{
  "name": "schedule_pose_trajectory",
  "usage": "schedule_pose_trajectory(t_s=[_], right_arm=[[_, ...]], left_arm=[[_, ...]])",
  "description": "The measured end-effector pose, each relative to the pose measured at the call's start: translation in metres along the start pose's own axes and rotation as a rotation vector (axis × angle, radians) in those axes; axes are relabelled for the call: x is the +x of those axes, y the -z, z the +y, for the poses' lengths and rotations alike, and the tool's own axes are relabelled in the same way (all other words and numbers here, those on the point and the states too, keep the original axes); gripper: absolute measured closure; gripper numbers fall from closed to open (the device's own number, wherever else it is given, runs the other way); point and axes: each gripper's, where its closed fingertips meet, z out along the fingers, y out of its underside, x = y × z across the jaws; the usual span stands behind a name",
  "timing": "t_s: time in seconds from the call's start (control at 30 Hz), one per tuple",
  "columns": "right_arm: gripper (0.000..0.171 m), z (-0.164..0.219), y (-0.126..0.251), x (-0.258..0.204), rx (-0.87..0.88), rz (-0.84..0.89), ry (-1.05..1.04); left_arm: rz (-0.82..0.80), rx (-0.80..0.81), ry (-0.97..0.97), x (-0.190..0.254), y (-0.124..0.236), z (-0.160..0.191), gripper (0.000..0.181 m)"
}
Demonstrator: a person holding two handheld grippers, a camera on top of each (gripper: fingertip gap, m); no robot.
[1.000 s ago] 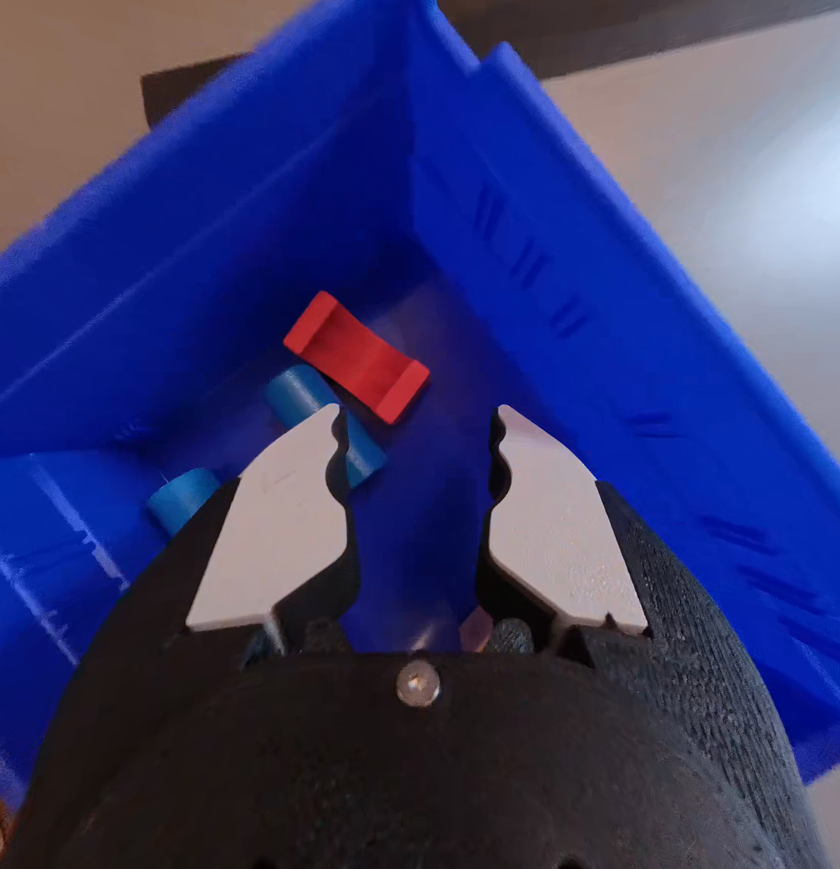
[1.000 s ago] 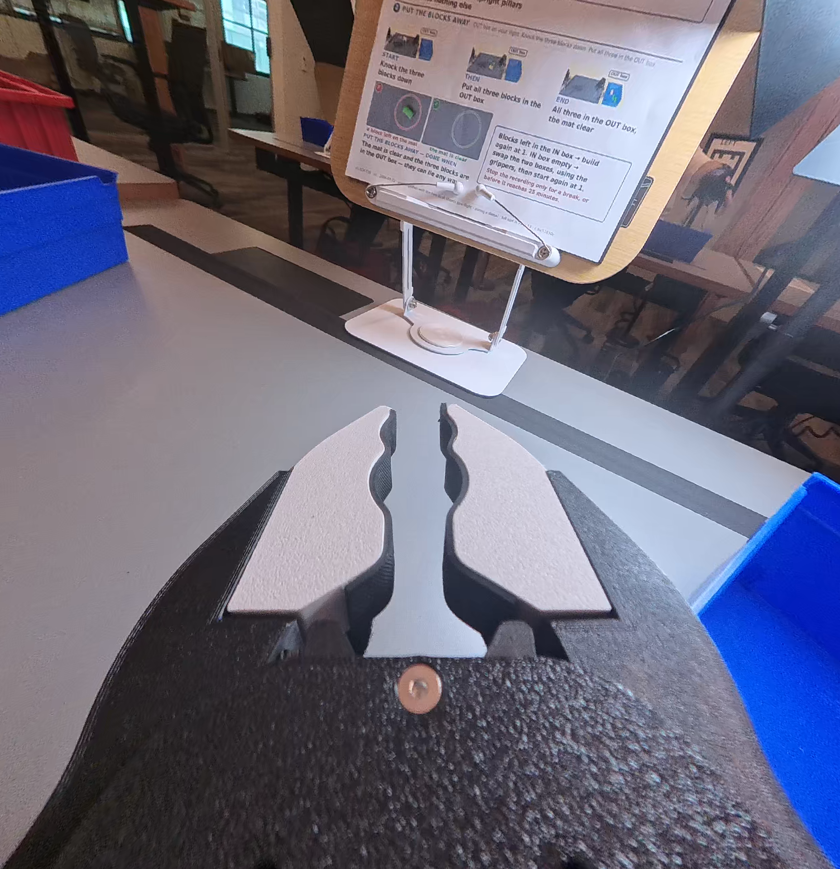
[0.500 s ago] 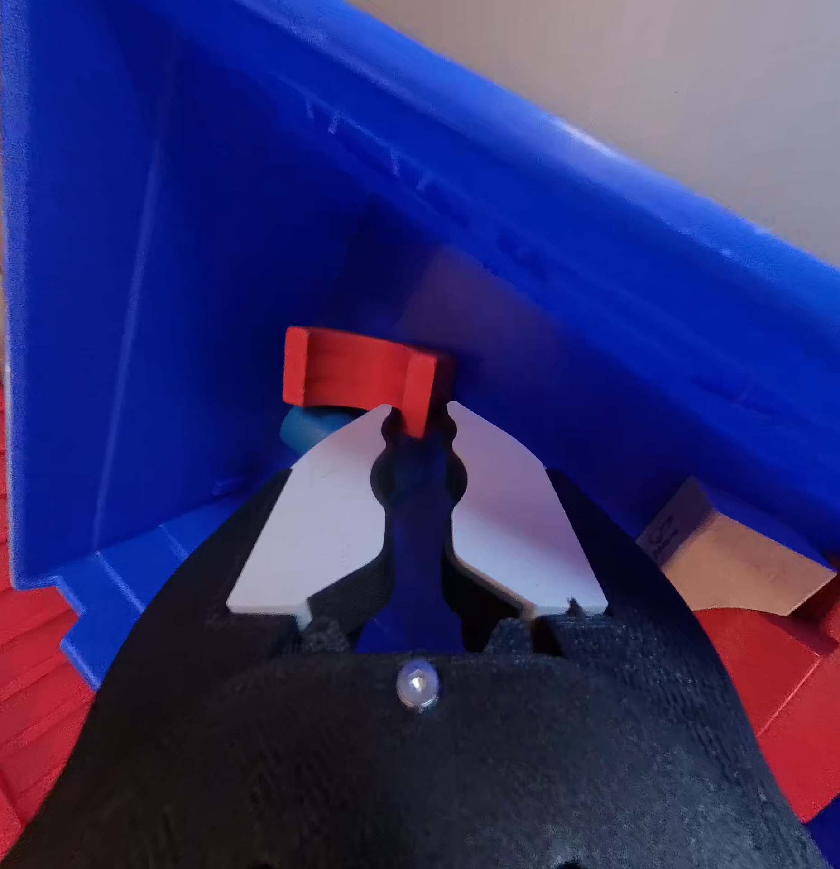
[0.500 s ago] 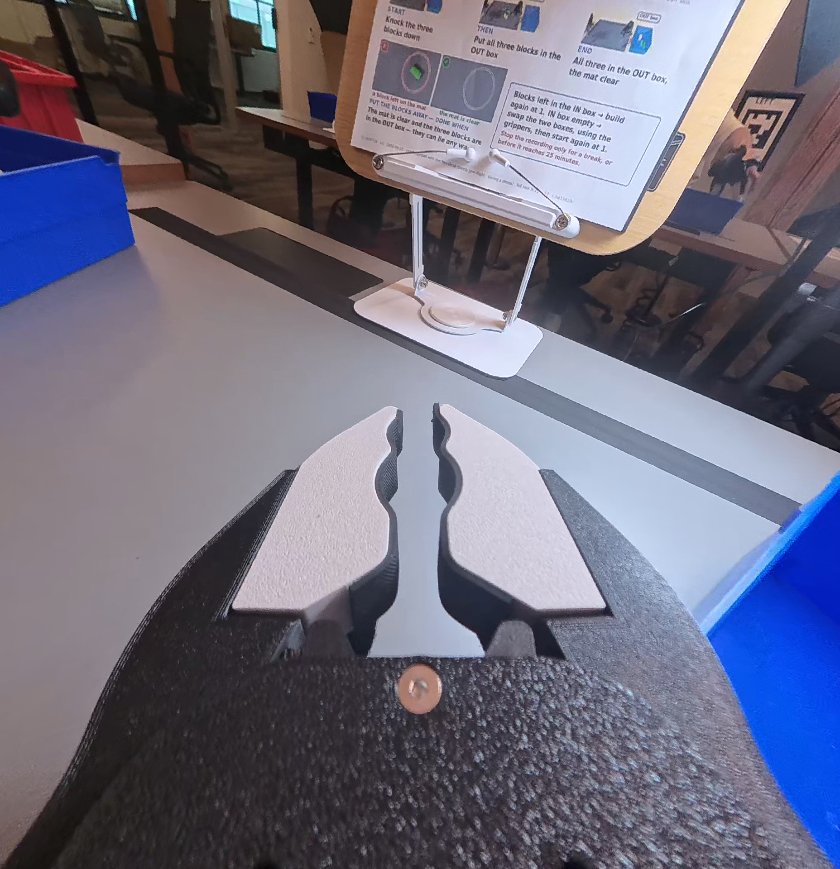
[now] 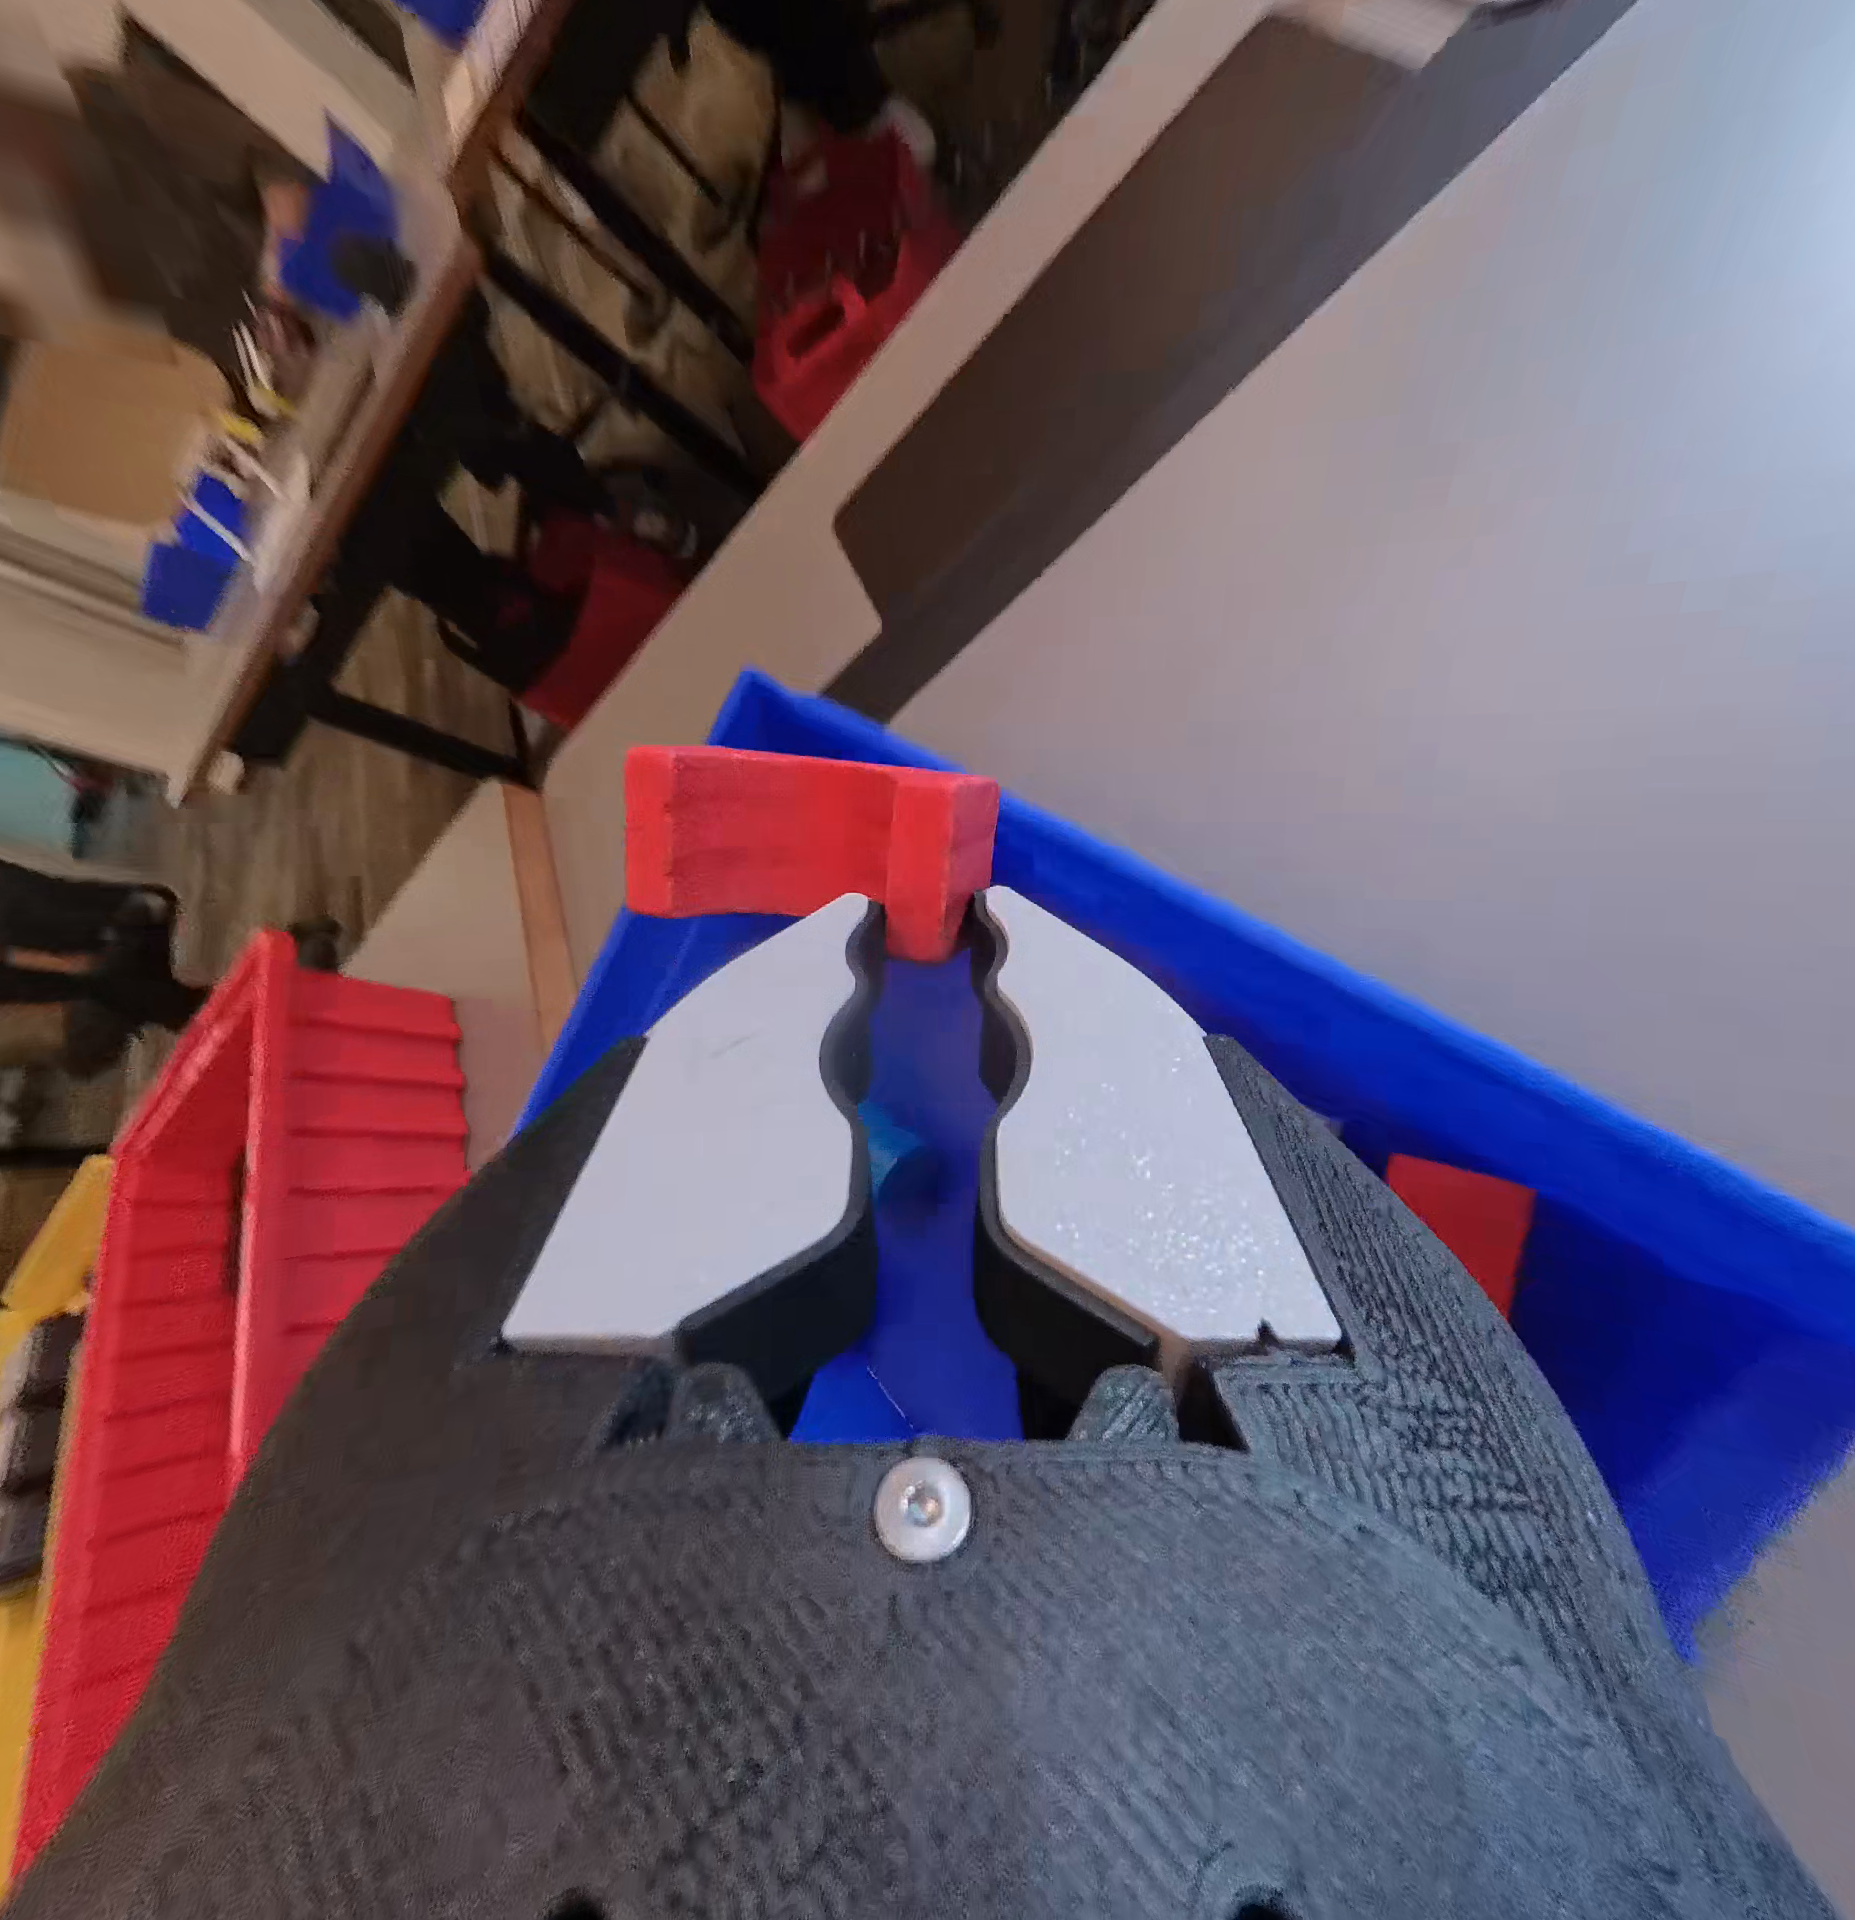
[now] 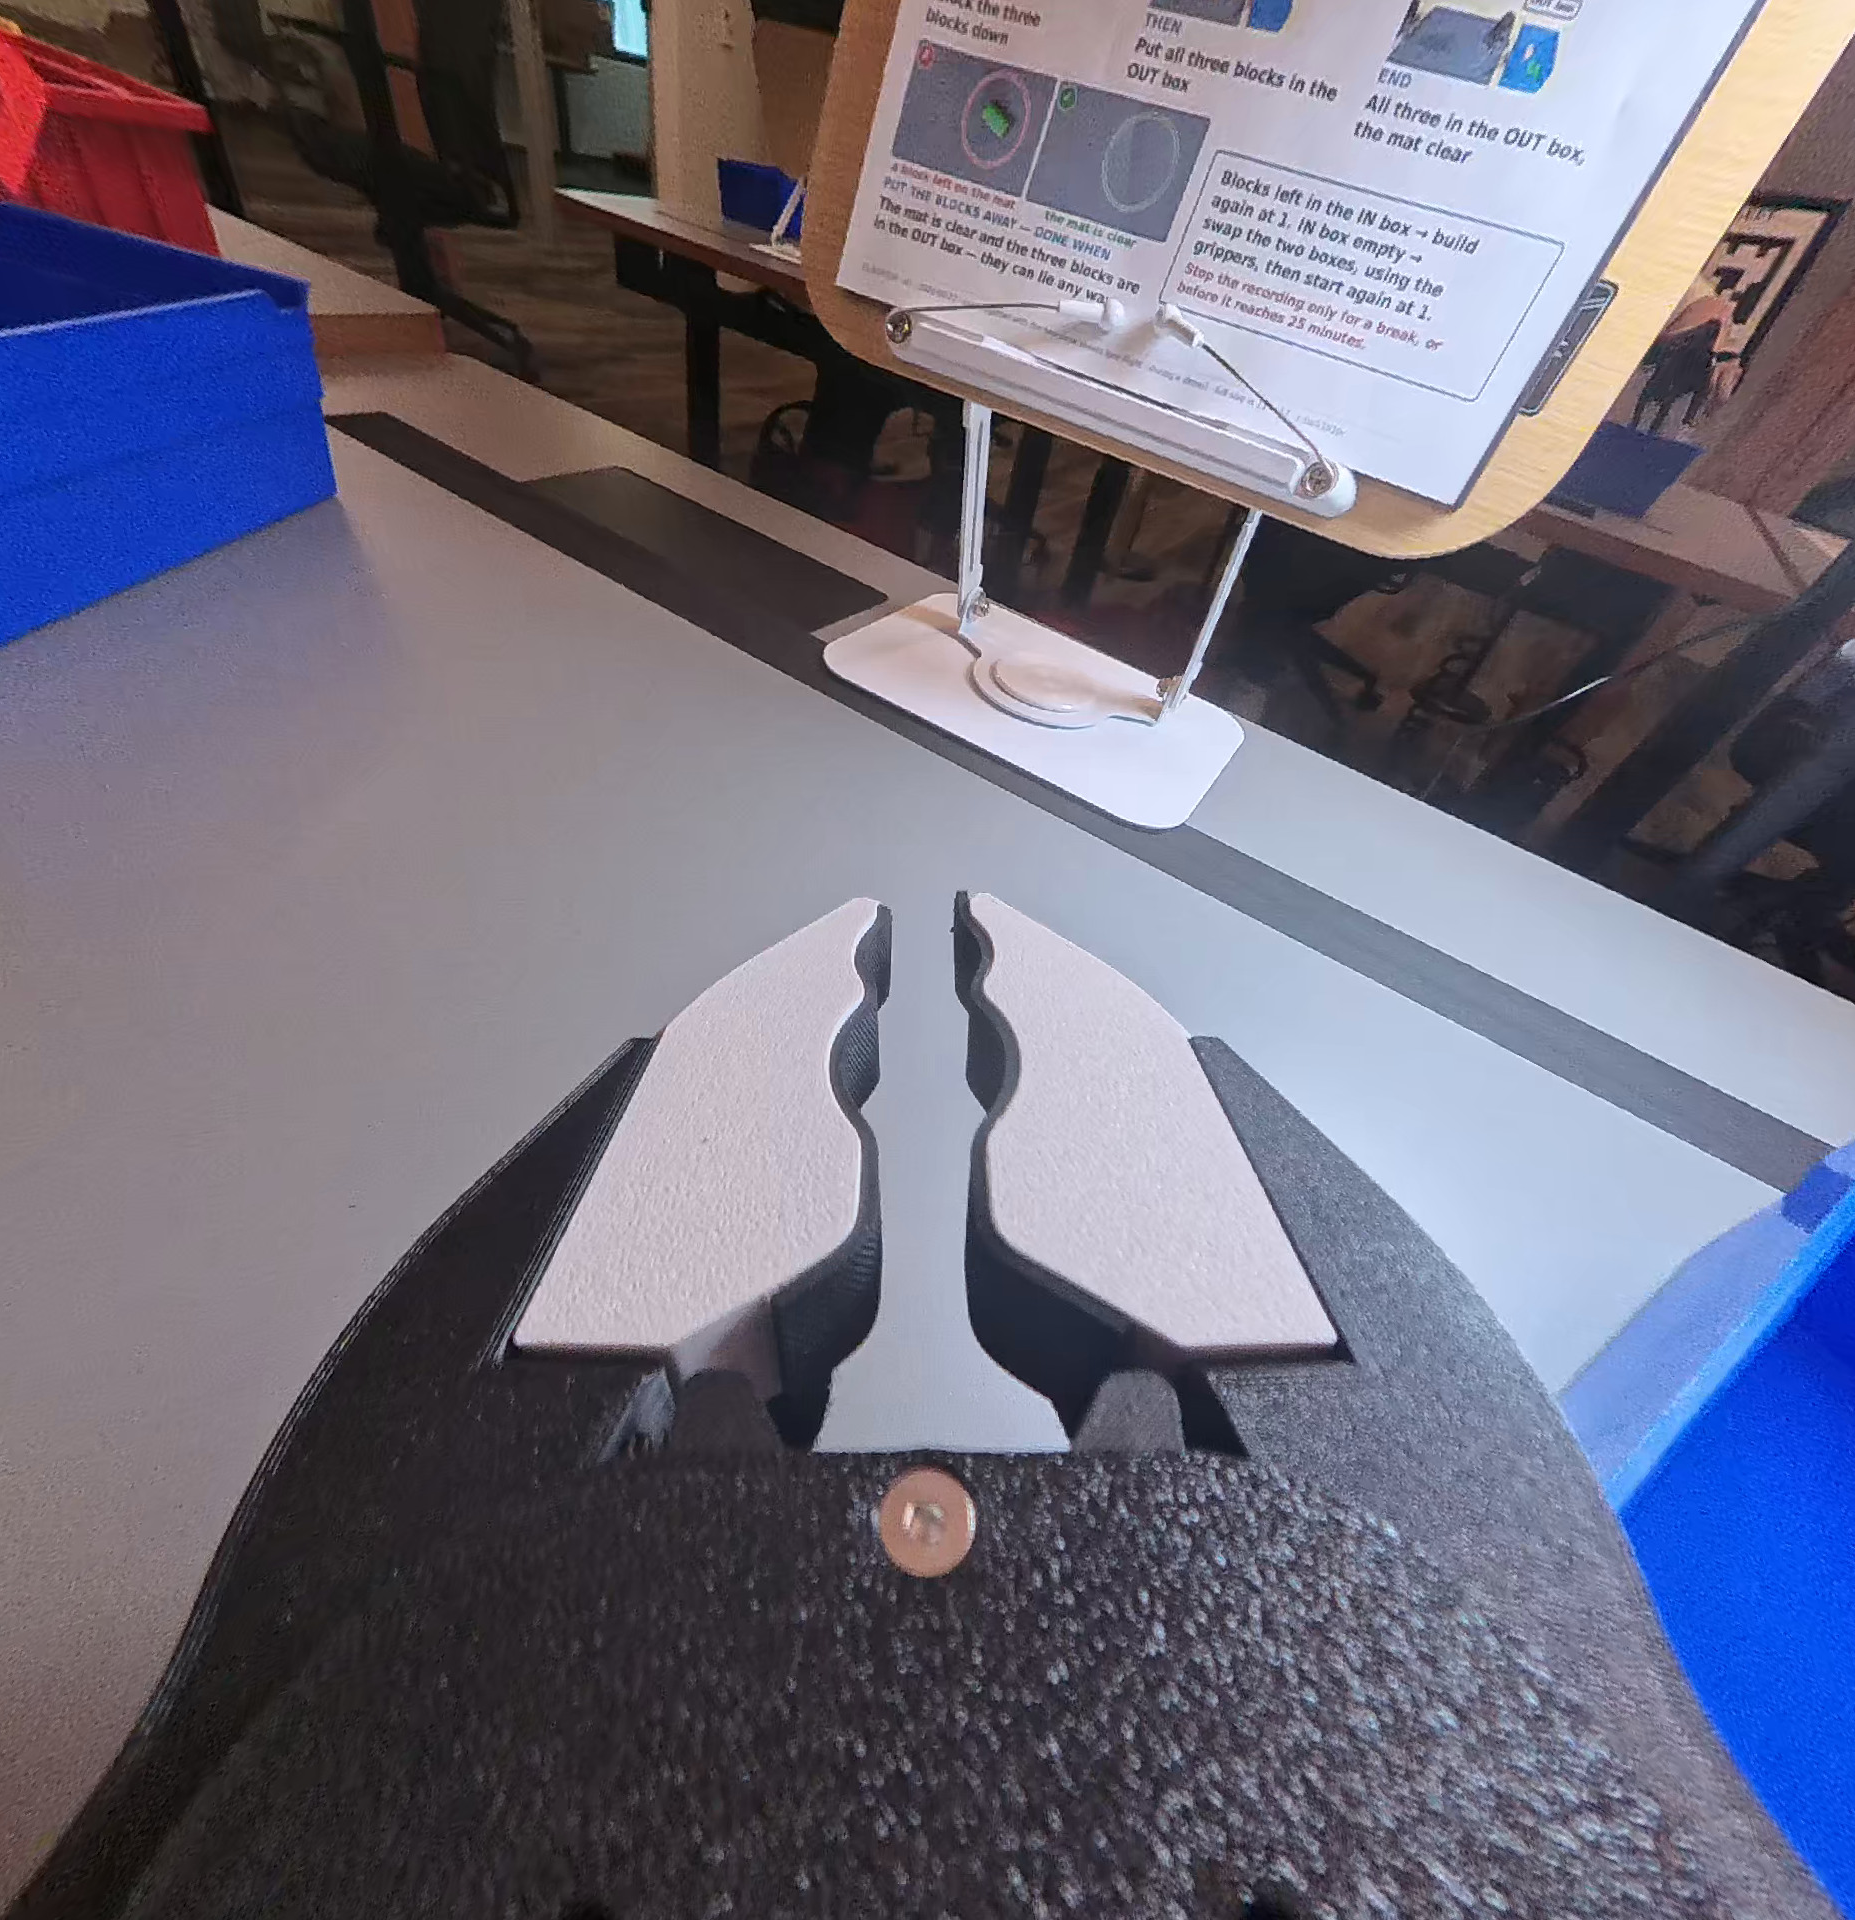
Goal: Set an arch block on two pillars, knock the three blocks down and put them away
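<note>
1. Where the left gripper (image 5: 928,920) is concerned, its fingertips are clamped on one leg of the red arch block (image 5: 809,842), which is held above the blue bin (image 5: 1422,1070).
2. The rest of the arch block extends to the left of the fingertips, clear of the bin wall.
3. A light-blue block (image 5: 892,1148) is partly visible between the fingers, low inside the bin; its shape cannot be determined.
4. A red bin (image 5: 227,1195) stands just beside the blue bin.
5. The right gripper (image 6: 921,914) hovers over the grey table (image 6: 331,831), jaws nearly together with a narrow gap, holding nothing.
6. A document stand (image 6: 1037,717) is beyond it; a second blue bin (image 6: 1754,1455) is at the right edge.
</note>
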Motion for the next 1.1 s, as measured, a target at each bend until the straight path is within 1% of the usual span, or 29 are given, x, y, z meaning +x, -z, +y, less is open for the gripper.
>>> schedule_pose_trajectory(t_s=[0.1,0.17,0.27,0.33,0.43,0.53,0.63,0.7,0.8,0.93,1.03,1.1], right_arm=[[0.159,0.002,-0.003,-0.006,-0.009,-0.007,0.022],[0.158,0.001,-0.004,-0.014,-0.002,-0.013,0.062],[0.153,-0.001,-0.004,-0.032,0.017,-0.047,0.132],[0.145,-0.004,-0.003,-0.048,0.047,-0.095,0.187],[0.133,-0.009,0.003,-0.075,0.103,-0.153,0.325],[0.125,-0.012,0.010,-0.100,0.174,-0.165,0.514],[0.118,-0.015,0.014,-0.120,0.232,-0.124,0.678],[0.115,-0.016,0.013,-0.124,0.251,-0.076,0.746],[0.118,-0.023,0.015,-0.129,0.294,-0.035,0.794],[0.136,-0.029,0.018,-0.134,0.333,0.035,0.873],[0.136,-0.030,0.020,-0.134,0.342,0.035,0.853],[0.136,-0.031,0.021,-0.135,0.347,0.037,0.853]], left_arm=[[0.012,0.149,-0.079,0.032,0.033,-0.048,0.165],[0.091,0.278,-0.094,0.068,0.058,-0.084,0.165],[0.302,0.466,-0.077,0.139,0.094,-0.132,0.165],[0.464,0.546,-0.060,0.189,0.110,-0.152,0.165],[0.728,0.609,0.011,0.257,0.125,-0.171,0.165],[0.952,0.633,0.127,0.297,0.132,-0.183,0.165],[1.166,0.636,0.272,0.315,0.139,-0.190,0.165],[1.261,0.622,0.341,0.320,0.143,-0.188,0.166],[1.346,0.616,0.424,0.322,0.147,-0.185,0.166],[1.483,0.568,0.503,0.330,0.155,-0.180,0.166],[1.526,0.558,0.560,0.330,0.156,-0.180,0.166],[1.544,0.557,0.564,0.328,0.158,-0.180,0.166]])
